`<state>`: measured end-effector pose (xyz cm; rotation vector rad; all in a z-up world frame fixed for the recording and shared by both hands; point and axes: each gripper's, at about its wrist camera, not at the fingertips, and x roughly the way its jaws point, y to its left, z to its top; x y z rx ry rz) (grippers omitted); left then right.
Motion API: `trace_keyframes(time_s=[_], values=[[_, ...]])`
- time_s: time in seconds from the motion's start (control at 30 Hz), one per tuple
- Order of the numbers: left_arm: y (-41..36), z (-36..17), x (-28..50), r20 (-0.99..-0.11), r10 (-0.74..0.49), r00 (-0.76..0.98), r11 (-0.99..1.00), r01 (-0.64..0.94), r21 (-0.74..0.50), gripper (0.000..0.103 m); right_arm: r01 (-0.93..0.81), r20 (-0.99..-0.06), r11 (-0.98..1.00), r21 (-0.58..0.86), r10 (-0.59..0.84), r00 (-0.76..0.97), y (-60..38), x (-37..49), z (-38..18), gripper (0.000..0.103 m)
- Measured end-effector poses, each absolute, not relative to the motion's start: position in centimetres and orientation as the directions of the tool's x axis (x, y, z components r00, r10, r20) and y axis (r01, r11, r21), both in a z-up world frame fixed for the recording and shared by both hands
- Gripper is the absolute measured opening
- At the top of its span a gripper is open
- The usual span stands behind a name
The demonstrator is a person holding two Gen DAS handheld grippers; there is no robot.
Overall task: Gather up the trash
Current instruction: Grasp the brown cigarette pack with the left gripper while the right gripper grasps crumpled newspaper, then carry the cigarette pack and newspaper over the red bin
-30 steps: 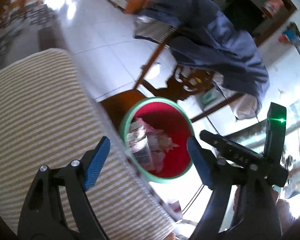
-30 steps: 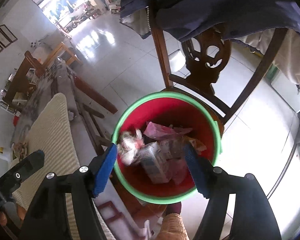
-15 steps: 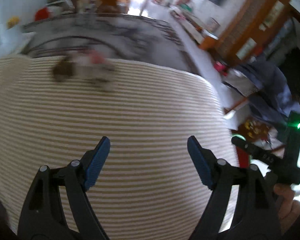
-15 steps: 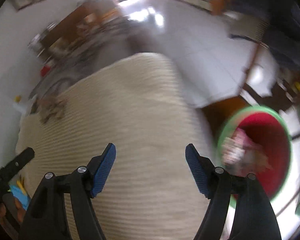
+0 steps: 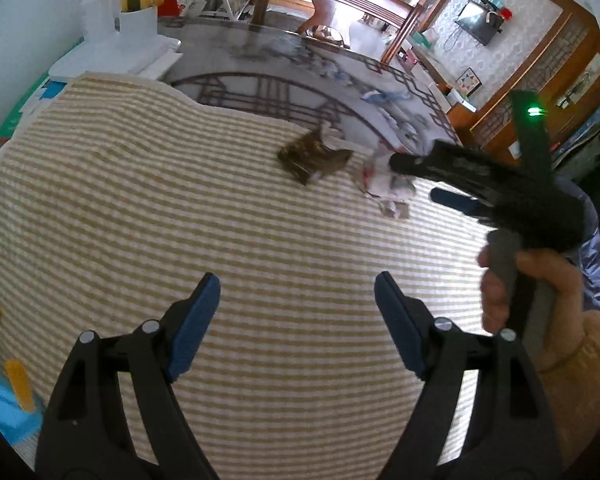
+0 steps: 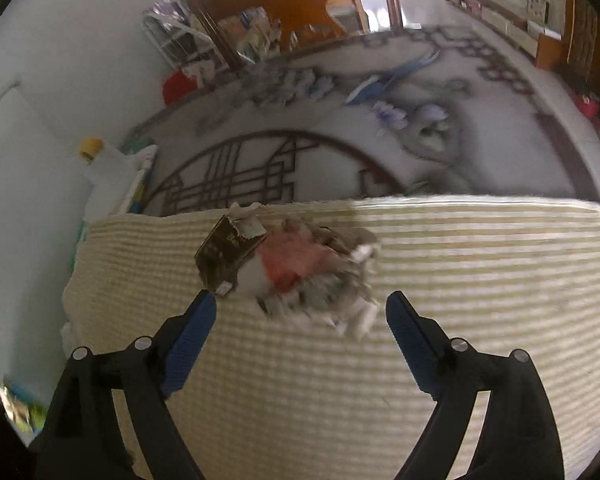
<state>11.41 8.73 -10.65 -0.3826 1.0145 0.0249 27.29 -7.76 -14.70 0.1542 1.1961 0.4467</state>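
A torn dark brown carton point(image 5: 314, 157) point(image 6: 226, 254) and a crumpled white and pink wrapper point(image 5: 386, 186) point(image 6: 316, 276) lie side by side on the beige striped mat point(image 5: 220, 240) point(image 6: 480, 280). My left gripper point(image 5: 296, 328) is open and empty, low over the near part of the mat. My right gripper point(image 6: 300, 328) is open and empty, just short of the crumpled wrapper; in the left wrist view it point(image 5: 440, 184) hangs over the wrapper. The red bin is out of view.
The mat covers part of a grey patterned table point(image 5: 284, 64) point(image 6: 340, 140). White boxes and a container with a yellow item point(image 5: 136, 12) stand at the far left. Blue and yellow items point(image 5: 8, 392) lie at the mat's near left edge.
Both grippers have swung away from the red bin to the table. The mat and the trash on it now fill both views. The right gripper has come close to the crumpled wrapper.
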Motion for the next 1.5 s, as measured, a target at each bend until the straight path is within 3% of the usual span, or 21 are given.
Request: trace_keyframes(time_s=[0.03,0.07,0.17,0.47,0.67,0.8,0.87,0.97,1.3,1.5], values=[[9.1,-10.7,12.0,-0.832,-0.157,0.533,0.937,-0.186,-0.296,0.077,-0.242,-0.874,0.908,0.342,0.402,0.272,-7.5,27.6,-15.3,0.054],[9.4,-10.8,12.4,-0.833,-0.160,0.530,0.940,-0.175,-0.293,0.077,-0.232,-0.887,0.913,0.337,0.390,0.248,-7.4,27.8,-16.0,0.044],[9.6,-11.5,14.7,-0.837,-0.176,0.518,0.952,-0.126,-0.278,0.077,-0.216,-0.867,0.911,0.352,0.404,0.290,-8.8,26.2,-15.2,0.033],[7.9,-13.9,23.4,-0.844,-0.229,0.486,0.968,0.020,-0.251,0.080,-0.196,-0.856,0.925,0.325,0.376,0.354,-16.4,14.4,-13.0,0.033],[6.2,-16.3,27.1,-0.880,-0.149,0.452,0.989,0.062,-0.136,0.081,0.008,-0.860,0.922,0.386,0.357,0.366,-21.4,8.0,-14.2,0.033],[5.7,-18.2,28.5,-0.905,-0.078,0.418,0.996,0.073,-0.052,0.079,0.044,-0.864,0.927,0.371,0.328,0.381,-22.8,6.9,-13.8,0.033],[5.5,-18.0,28.4,-0.898,-0.052,0.436,0.997,0.075,-0.022,0.060,0.042,-0.853,0.929,0.368,0.319,0.414,-23.3,6.8,-13.0,0.033],[6.1,-17.4,27.5,-0.892,-0.098,0.442,0.995,0.071,-0.075,0.053,0.035,-0.843,0.926,0.375,0.325,0.427,-23.4,6.8,-12.6,0.033],[6.6,-12.5,17.7,-0.830,-0.194,0.523,0.969,-0.032,-0.246,0.053,-0.084,-0.826,0.920,0.384,0.382,0.415,-21.8,7.9,-12.3,0.034],[3.1,-10.6,13.2,-0.814,-0.216,0.539,0.964,-0.014,-0.266,0.053,-0.183,-0.808,0.913,0.365,0.408,0.425,-21.8,7.8,-11.2,0.034]])
